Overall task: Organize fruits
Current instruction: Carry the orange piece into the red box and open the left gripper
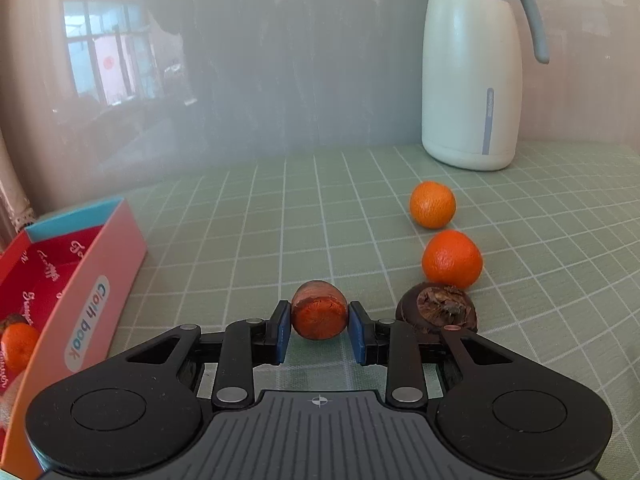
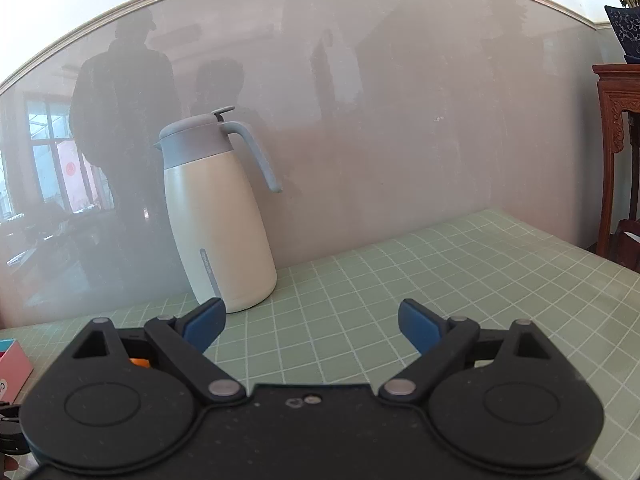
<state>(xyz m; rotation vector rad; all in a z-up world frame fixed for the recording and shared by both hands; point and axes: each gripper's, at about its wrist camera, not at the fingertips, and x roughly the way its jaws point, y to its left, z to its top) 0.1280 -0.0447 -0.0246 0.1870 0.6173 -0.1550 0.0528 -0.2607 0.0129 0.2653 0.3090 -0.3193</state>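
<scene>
In the left wrist view my left gripper (image 1: pixel 319 330) is shut on a piece of carrot (image 1: pixel 319 315), cut end facing the camera, just above the green checked tablecloth (image 1: pixel 280 220). A dark brown fruit (image 1: pixel 438 311) lies right beside the right finger. Two oranges (image 1: pixel 452 259) (image 1: pixel 432 204) lie further right and back. A pink and red box (image 1: pixel 80 280) stands open at the left with an orange (image 1: pixel 18 346) inside. In the right wrist view my right gripper (image 2: pixel 312 322) is open and empty above the cloth.
A white thermos jug with a grey lid and handle (image 1: pixel 472 80) stands at the back by the glossy wall; it also shows in the right wrist view (image 2: pixel 218 216). The pink box corner (image 2: pixel 14 364) shows at the left. A wooden stand (image 2: pixel 618 152) is beyond the table's right edge.
</scene>
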